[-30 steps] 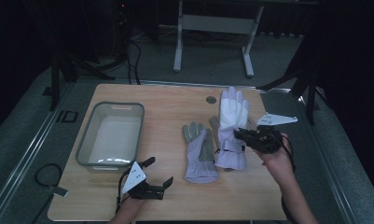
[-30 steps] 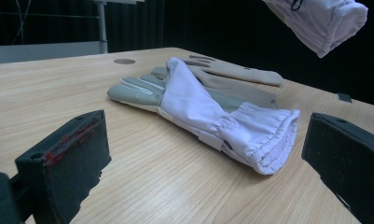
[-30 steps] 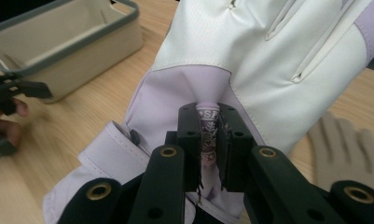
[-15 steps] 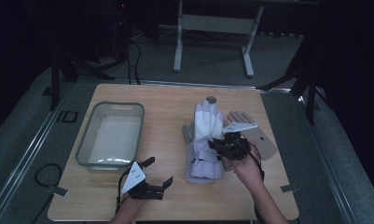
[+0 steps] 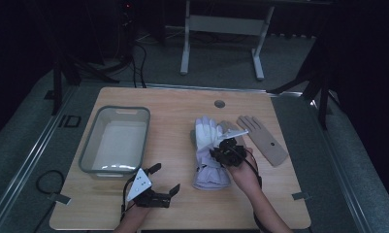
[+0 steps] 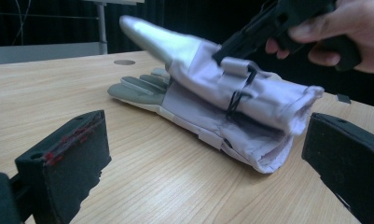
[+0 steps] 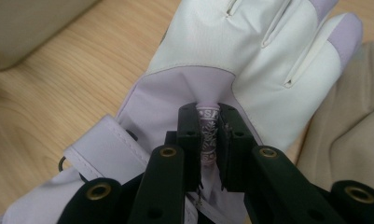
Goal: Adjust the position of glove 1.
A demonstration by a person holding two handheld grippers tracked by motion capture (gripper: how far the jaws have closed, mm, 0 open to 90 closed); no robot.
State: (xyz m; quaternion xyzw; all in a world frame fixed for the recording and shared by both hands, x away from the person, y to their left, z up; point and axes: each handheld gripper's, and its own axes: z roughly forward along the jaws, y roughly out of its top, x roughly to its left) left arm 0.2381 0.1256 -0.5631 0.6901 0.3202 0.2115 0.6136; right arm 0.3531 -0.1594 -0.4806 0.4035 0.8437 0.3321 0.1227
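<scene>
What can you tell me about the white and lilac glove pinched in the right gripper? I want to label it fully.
The white and lilac fabric glove has a white leather-like palm and fingers, lilac fingertip patches and a lilac cuff with a strap. The right gripper is shut on a pinched fold near its wrist tab. It lies stacked on the second, grey-palmed lilac glove, fingers pointing away from the person and lifted off the wooden table, its cuff open toward the table's near edge.
</scene>
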